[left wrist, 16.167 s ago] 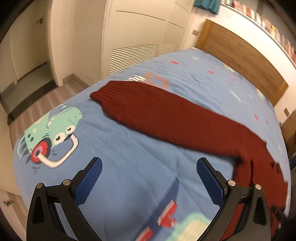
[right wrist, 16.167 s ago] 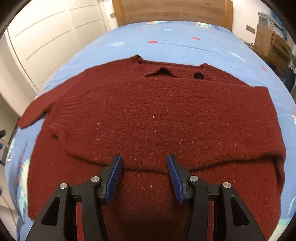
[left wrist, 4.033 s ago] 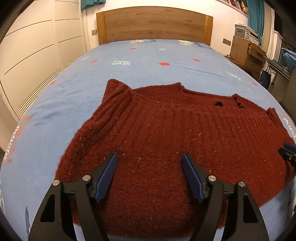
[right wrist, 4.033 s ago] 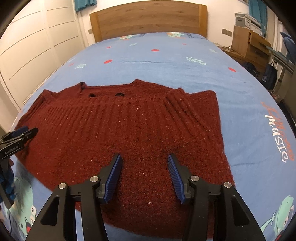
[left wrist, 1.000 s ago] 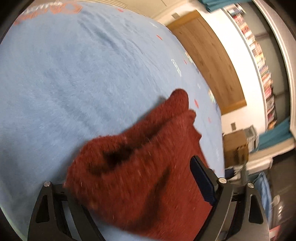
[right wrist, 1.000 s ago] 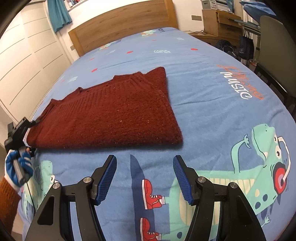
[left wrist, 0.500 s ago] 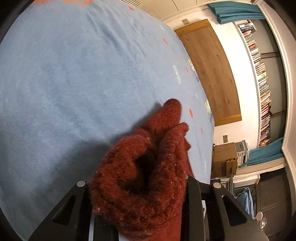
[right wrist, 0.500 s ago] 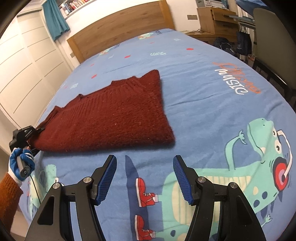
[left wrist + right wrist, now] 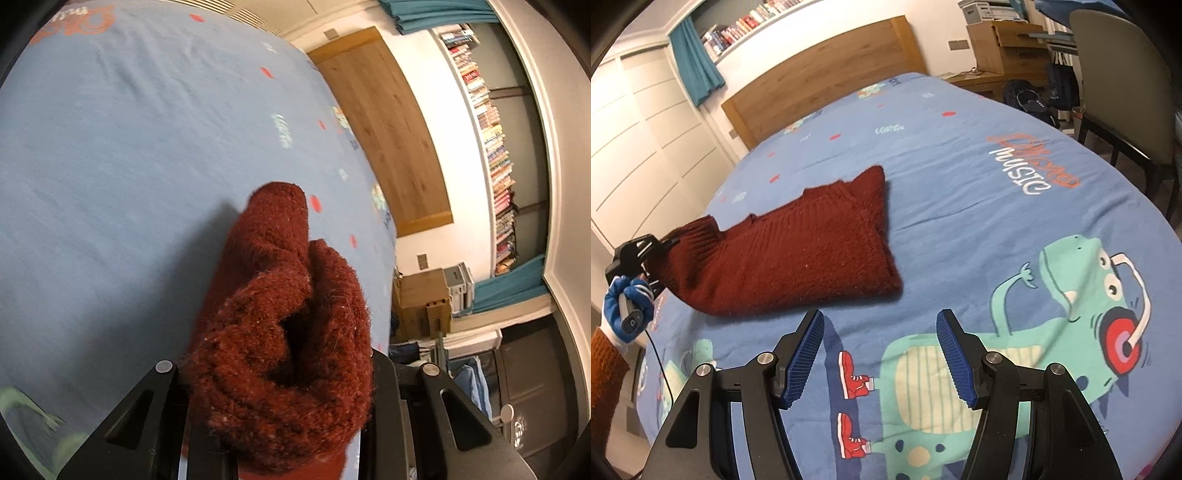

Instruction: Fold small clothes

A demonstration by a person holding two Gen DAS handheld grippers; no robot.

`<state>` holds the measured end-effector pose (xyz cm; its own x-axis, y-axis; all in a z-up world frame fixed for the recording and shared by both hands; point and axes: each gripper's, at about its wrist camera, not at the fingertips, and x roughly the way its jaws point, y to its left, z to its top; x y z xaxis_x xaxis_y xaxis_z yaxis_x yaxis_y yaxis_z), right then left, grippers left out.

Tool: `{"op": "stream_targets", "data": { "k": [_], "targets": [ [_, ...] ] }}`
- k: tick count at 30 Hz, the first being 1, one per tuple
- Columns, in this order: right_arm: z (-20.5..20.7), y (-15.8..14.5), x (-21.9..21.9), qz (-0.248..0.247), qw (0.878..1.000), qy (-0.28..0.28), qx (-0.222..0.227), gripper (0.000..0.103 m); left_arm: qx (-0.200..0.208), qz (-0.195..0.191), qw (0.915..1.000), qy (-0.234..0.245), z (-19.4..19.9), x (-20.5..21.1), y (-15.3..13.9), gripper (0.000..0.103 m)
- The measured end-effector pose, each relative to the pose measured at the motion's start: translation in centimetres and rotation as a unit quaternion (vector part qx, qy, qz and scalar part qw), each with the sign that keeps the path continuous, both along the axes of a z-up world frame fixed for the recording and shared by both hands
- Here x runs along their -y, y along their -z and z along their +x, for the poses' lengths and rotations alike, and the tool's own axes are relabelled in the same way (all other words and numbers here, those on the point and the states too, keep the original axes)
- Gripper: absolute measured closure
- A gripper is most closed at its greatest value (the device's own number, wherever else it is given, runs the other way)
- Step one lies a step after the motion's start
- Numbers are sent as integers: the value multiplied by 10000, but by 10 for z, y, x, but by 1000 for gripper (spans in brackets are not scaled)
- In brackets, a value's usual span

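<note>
- Left wrist view: the left hand-held gripper [image 9: 280, 373] is clamped on a bunched end of the dark red sweater [image 9: 284, 332], whose knit fills the space between the jaws and hides the pads.
- Right wrist view: the sweater [image 9: 798, 251] lies folded into a long band on the blue cartoon-print bed cover [image 9: 960, 206], its left end lifted off the bed by the left hand-held gripper [image 9: 661, 254], which a blue-gloved hand [image 9: 626, 306] holds.
- Right hand-held gripper [image 9: 879, 354] hovers over the cover just beside the sweater's near edge, jaws spread wide and holding nothing.
- A wooden headboard [image 9: 820, 85] stands behind the bed.
</note>
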<state>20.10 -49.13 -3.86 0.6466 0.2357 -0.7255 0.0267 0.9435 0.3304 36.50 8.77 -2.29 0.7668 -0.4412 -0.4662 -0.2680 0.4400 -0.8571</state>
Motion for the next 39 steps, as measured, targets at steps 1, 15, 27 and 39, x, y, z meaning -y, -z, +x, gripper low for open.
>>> {"op": "stream_targets", "data": {
  "k": [1,15,27,39],
  "targets": [
    [-2,-2,4,22,10000,15,27,38,40,-46,10000,35,2,7,-5,82],
    [-35,-14,69,235,9980,546,196,38,332,-274,9923,1163,33,165,-39,82],
    [-60,-6,102,190,9968,776,64,38,-201,1355,9656,2209,30,293,-5,83],
    [-62,3,105,255,9966,785,-34,38,-486,2400,9304,2728,0,369,25,81]
  ]
}}
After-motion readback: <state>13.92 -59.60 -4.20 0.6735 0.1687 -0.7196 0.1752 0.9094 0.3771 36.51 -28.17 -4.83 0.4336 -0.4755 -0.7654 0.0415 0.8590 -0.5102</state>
